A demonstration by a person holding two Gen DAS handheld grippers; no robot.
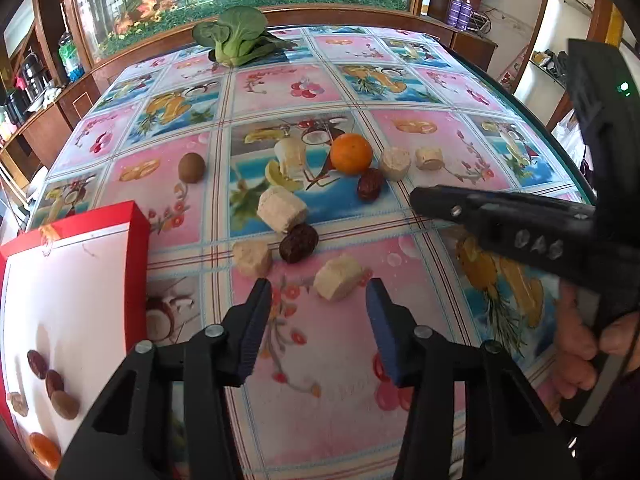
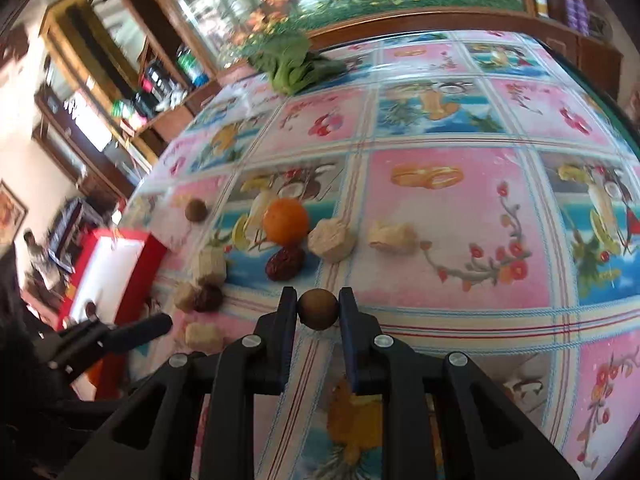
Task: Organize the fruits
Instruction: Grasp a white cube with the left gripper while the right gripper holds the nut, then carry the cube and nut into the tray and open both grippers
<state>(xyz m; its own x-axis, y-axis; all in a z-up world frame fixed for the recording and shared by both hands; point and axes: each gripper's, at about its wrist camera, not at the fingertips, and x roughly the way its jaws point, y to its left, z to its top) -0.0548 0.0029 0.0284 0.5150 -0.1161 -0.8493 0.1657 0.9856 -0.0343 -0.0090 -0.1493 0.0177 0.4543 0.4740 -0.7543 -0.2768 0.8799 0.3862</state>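
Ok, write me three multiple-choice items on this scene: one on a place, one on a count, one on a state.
1. Where is the greens bunch?
A. at the table's far edge
B. inside the red box
C. between the left claw's fingers

2. How many oranges lie loose on the table?
A. none
B. one
C. three

3. What is the right claw doing?
A. standing open and empty
B. gripping a beige chunk
C. gripping a small brown round fruit

Key:
1 A, the greens lie far off by the wooden rim.
2 B, one orange sits among the chunks.
3 C, the brown fruit sits pinched between both fingers.
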